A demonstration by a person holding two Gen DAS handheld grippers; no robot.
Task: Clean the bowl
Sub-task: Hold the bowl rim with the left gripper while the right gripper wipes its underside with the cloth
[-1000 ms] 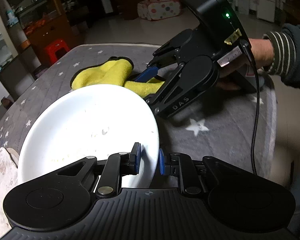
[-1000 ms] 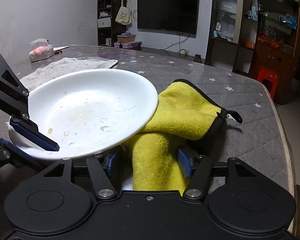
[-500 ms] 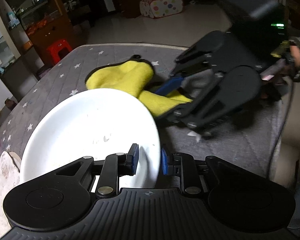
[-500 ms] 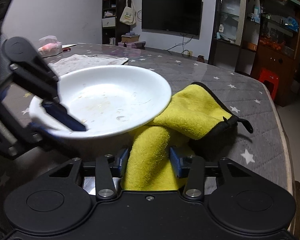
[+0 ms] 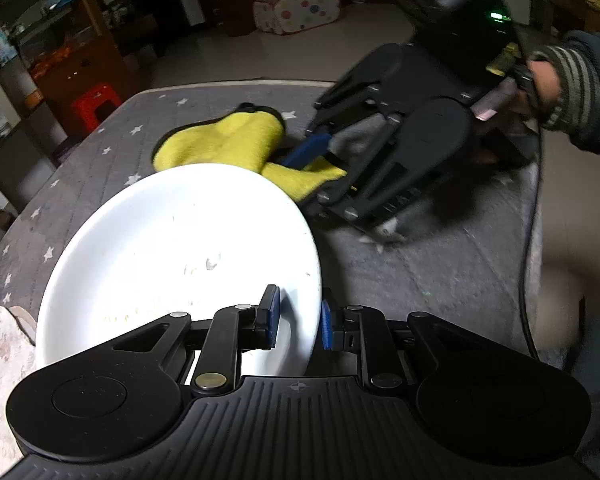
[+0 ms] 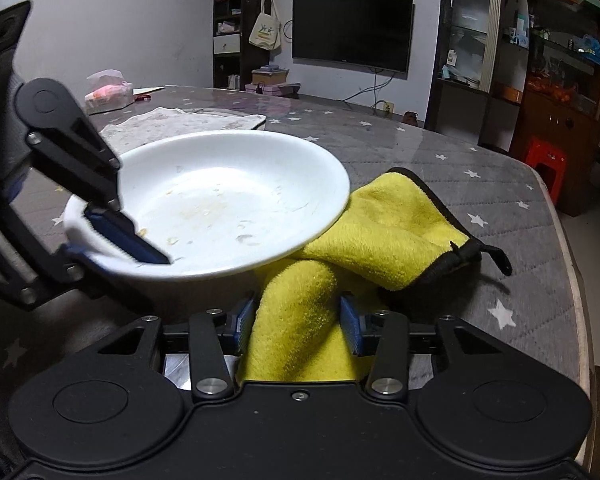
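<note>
**Q:** White and shallow, that round ceramic bowl (image 6: pixel 236 200): where is it?

**A:** Tilted above the grey star-printed quilted bench (image 6: pixel 440 160), carried at its rim by the left hand-held gripper (image 5: pixel 296 316). One blue pad sits inside the rim and the other outside, both pressing on it. Dried food specks dot the bowl's inner surface.

**Q:** And the right hand-held gripper (image 6: pixel 296 320)?

**A:** Its jaws have just been closing, and a rolled fold of the yellow microfibre cloth with black edging (image 6: pixel 388 224) now fills the gap between the blue pads, which press it on both sides. The rest of the cloth lies on the bench, partly under the bowl's far edge.

**Q:** Is the cloth touching the bowl's inside?

**A:** No, it is below and beside the rim. From the left wrist view the right hand-held gripper (image 5: pixel 320 160) is motion-blurred, with a hand in a striped cuff (image 5: pixel 540 84) behind it.

**Q:** Anything else on the bench?

**A:** A pale patterned cloth (image 6: pixel 188 120) lies flat beyond the bowl, with a crumpled plastic bag (image 6: pixel 108 92) farther back.
</note>
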